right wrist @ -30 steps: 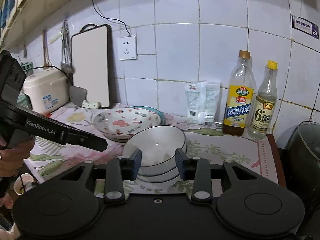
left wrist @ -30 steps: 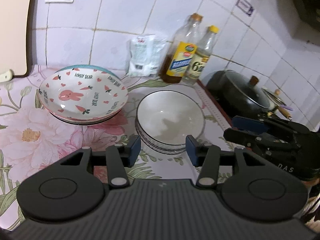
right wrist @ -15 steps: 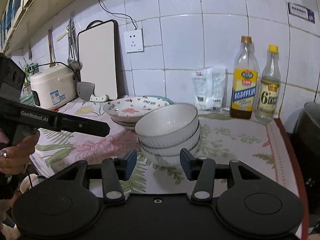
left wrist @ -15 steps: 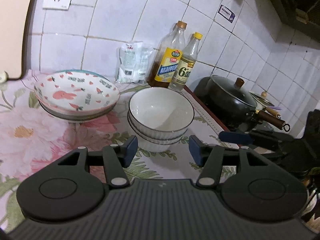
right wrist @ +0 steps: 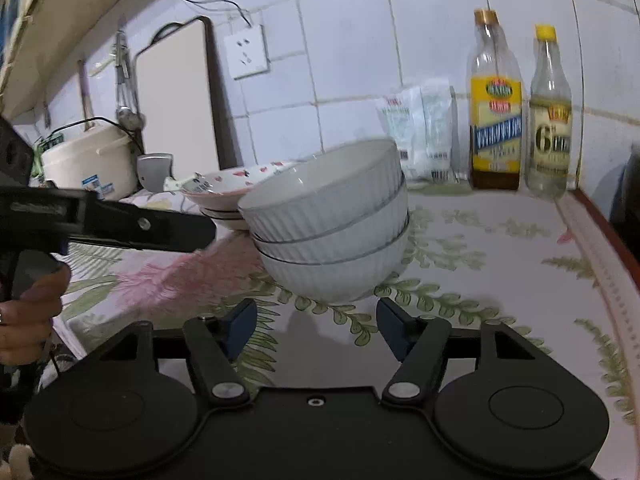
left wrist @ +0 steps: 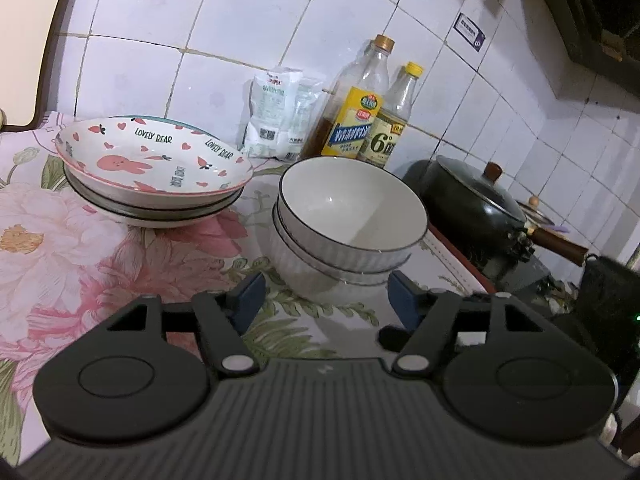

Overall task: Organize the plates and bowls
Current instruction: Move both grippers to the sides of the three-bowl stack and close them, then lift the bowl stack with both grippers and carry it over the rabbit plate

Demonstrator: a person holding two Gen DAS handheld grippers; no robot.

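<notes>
Floral-covered desk (left wrist: 72, 248) against white tile, plates and bowls at centre.
Your ribbed white bowls (right wrist: 328, 232), three stacked with the top one tilted, sit beside the rabbit-print plates (left wrist: 154, 168). Left tongs (left wrist: 322, 300) and right tongs (right wrist: 316, 322) are both opening, nothing between them. Only the left view shows the pot (left wrist: 472, 204); only the right shows the rice cooker (right wrist: 90, 164).

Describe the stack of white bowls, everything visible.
The stack of white bowls is three glossy, ceramic-looking bowls nested upright, ribbed outside, smooth inside, each with a thin dark rim. The top bowl is empty and sits slightly tilted. The stack rests on the floral cloth, beside the plates, not touching them.
</notes>
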